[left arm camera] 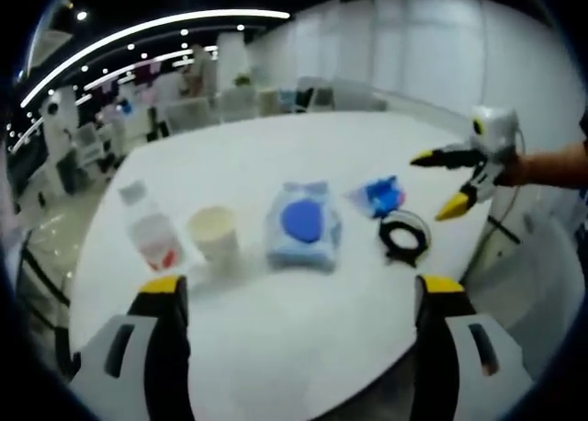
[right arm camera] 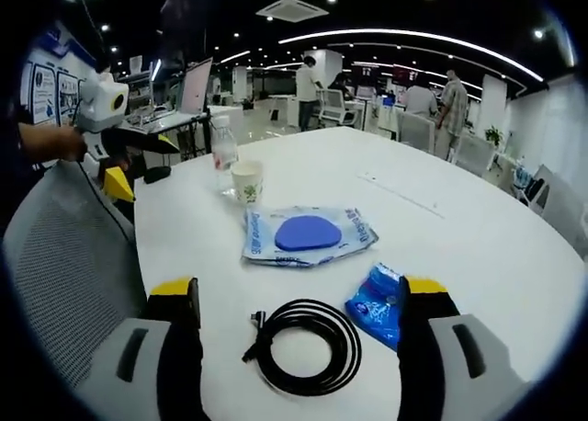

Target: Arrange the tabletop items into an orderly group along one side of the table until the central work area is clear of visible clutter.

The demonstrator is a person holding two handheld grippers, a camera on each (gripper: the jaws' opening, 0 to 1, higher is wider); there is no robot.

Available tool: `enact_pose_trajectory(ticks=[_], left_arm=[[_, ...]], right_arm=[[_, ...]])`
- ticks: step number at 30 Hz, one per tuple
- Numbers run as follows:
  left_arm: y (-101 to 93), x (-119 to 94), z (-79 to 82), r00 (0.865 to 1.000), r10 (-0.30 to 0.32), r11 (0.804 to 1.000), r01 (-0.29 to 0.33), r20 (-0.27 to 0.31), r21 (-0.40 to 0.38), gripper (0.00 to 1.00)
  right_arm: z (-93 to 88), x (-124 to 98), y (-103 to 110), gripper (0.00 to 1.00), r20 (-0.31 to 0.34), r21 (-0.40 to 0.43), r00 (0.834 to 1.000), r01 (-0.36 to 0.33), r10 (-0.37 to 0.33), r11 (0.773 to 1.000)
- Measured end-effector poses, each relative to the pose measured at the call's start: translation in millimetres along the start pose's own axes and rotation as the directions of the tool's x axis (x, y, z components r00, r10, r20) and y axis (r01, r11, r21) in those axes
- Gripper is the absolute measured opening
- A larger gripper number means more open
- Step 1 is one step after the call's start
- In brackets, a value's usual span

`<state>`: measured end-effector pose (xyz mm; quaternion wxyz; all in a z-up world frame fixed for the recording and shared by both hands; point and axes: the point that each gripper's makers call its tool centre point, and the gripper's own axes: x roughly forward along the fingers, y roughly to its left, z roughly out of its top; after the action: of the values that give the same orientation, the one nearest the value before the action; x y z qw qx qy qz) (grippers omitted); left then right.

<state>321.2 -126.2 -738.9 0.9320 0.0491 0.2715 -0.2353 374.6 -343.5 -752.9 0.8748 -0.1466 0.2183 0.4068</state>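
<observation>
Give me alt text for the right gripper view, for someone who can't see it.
A white table holds a coiled black cable, a small blue packet, a clear pouch with a blue disc, a paper cup and a plastic bottle. The right gripper hangs open above the cable.

We see the white table from opposite edges, both views near, sharing the blue-disc packet.
</observation>
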Motion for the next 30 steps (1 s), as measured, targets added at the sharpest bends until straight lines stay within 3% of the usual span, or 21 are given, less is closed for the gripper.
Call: enact_pose_trajectory(ticks=[9,16,24,30], left_arm=[[-15.6,23.5,-2.8,0.999,-0.046,0.999,0.046,-0.017,0.000,0.96],[-15.6,38.1,-5.7,0.999,-0.045,0.997,0.043,-0.023,-0.062,0.94],[-7.3,51.5,-0.7,1.000,0.001,0.993,0.002,0.023,-0.122,0.89],[-3.8,61.3,-2.8,0.999,0.029,0.976,-0.022,0.028,-0.215,0.82]], right_arm=[[7.1,10.8,-20.3,0.84,0.013,-0.040,1.000,-0.009,0.009,0.999],[10.2,24.0,-31.0,0.81,0.007,-0.075,0.999,-0.031,0.031,0.997],[14.4,44.2,-44.3,0.79,0.005,-0.105,0.999,-0.047,0.048,0.993],[19.6,60.1,-54.5,0.74,0.011,-0.118,0.999,-0.050,0.052,0.992]])
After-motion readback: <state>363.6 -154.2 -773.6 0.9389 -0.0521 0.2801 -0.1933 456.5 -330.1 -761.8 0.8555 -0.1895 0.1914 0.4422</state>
